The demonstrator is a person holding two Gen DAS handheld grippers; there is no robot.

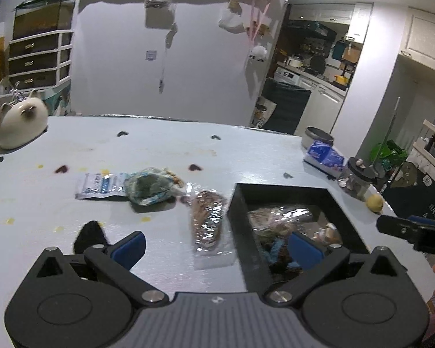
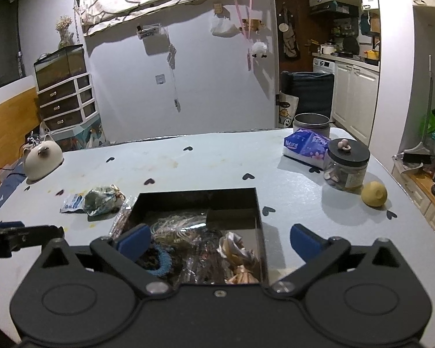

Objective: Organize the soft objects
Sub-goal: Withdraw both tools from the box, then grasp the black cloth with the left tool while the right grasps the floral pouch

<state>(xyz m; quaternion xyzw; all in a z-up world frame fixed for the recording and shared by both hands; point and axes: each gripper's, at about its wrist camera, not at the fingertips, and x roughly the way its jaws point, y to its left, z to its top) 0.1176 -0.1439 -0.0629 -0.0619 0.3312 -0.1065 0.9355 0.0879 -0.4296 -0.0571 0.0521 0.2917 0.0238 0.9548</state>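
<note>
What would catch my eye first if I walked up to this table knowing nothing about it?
Probably the black box sunk in the middle of the pale table, already holding crinkly packets and a blue hair tie. To its left, three more clear packets lie loose on the table. A cream cat-shaped figure sits at the far left corner, and both open grippers, left gripper and right gripper, hover empty in the foreground.

Clear packets (image 1: 207, 223) lie beside the black box (image 1: 237, 203) (part filled).
</note>
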